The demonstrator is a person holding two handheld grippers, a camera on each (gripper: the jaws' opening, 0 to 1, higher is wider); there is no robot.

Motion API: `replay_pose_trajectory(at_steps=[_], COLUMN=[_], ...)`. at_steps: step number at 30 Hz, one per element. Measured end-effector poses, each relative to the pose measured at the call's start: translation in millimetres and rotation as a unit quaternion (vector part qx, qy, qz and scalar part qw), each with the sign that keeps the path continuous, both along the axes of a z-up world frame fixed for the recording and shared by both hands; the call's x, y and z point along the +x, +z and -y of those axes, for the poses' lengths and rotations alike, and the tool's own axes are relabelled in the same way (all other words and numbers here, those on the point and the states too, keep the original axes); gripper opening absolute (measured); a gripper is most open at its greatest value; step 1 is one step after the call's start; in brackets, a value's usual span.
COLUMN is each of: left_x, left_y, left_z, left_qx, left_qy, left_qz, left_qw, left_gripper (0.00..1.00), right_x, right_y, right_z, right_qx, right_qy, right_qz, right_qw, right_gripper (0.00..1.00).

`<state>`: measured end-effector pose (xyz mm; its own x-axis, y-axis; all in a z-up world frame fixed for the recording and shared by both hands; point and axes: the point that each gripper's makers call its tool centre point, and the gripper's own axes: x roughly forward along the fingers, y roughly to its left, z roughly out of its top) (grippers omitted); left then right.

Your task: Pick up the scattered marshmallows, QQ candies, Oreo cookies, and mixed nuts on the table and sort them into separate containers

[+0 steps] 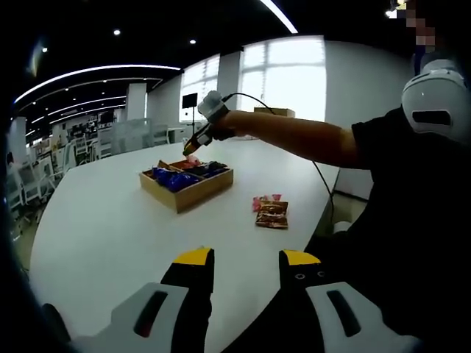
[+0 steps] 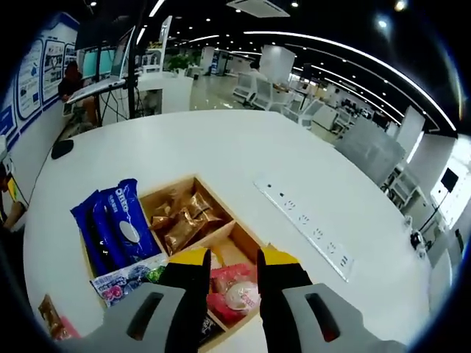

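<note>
1. Yellow-tipped and spread apart, my left gripper (image 1: 246, 259) is hanging released over the near edge of the white table (image 1: 110, 220), gripping nothing.

2. Beyond it, in the left gripper view, a brown nut packet (image 1: 272, 215) is lying loose on the tabletop with a small pink packet (image 1: 262, 200) touching its far edge.

3. Farther back on the table, the wooden tray (image 1: 188, 187) is sitting with blue and dark packets inside, and my right gripper (image 1: 193, 145) is reaching out over its far side at the end of my outstretched arm (image 1: 294, 136).

4. Switching to the right gripper view: my right gripper (image 2: 232, 259) is hovering directly above the wooden tray (image 2: 243, 232), jaws parted with a narrow gap and nothing between them.

5. Under the jaws, a pink-red candy packet (image 2: 235, 288) is resting in the near compartment.

6. Shiny brown nut packets (image 2: 180, 219) are piled in the compartment just beyond.

7. Blue Oreo packs (image 2: 114, 228) are filling the tray's left compartment, lying side by side.

8. A pale purple candy packet (image 2: 129, 281) is lying at the near end of the Oreo packs; I cannot tell if it is fully inside the tray.

9. Another brown packet (image 2: 51, 315) is lying on the table well to the left of the tray.

10. A white power strip (image 2: 305, 226) is stretching across the tabletop to the right of the tray.
</note>
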<state>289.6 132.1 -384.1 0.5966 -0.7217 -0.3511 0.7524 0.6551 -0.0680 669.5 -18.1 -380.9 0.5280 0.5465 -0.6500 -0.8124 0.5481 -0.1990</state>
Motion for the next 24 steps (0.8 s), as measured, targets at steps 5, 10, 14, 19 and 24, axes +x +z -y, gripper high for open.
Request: replay_pose_trajectory(at_steps=[5,10,14,19,24], left_x=[-1.2,-3.8,-3.1,-1.7,-0.5], left_y=[0.8,0.8,0.3,1.7,2.6], left_z=[2,4,4,6,5], left_qx=[0.0,0.0,0.001,0.0,0.001], left_qy=[-0.001,-0.003,-0.002,-0.005,-0.006], left_qz=[0.001,0.002,0.0,0.002,0.002], left_qw=[1.0,1.0,1.0,1.0,1.0], left_gripper=[0.4,0.4,0.4,0.4,0.4], right_x=[-9,-14,-26,-46,-61], right_y=[-2.0,1.5,8.2,19.2,30.9], right_z=[2,9,11,12,11], right_qx=[0.003,0.01,0.016,0.03,0.042], right_qy=[0.005,0.01,0.017,0.026,0.037], right_qz=[0.0,0.009,0.016,0.025,0.032], right_qw=[1.0,0.9999,0.9996,0.9989,0.9979], right_gripper=[0.22,0.23,0.24,0.25,0.25])
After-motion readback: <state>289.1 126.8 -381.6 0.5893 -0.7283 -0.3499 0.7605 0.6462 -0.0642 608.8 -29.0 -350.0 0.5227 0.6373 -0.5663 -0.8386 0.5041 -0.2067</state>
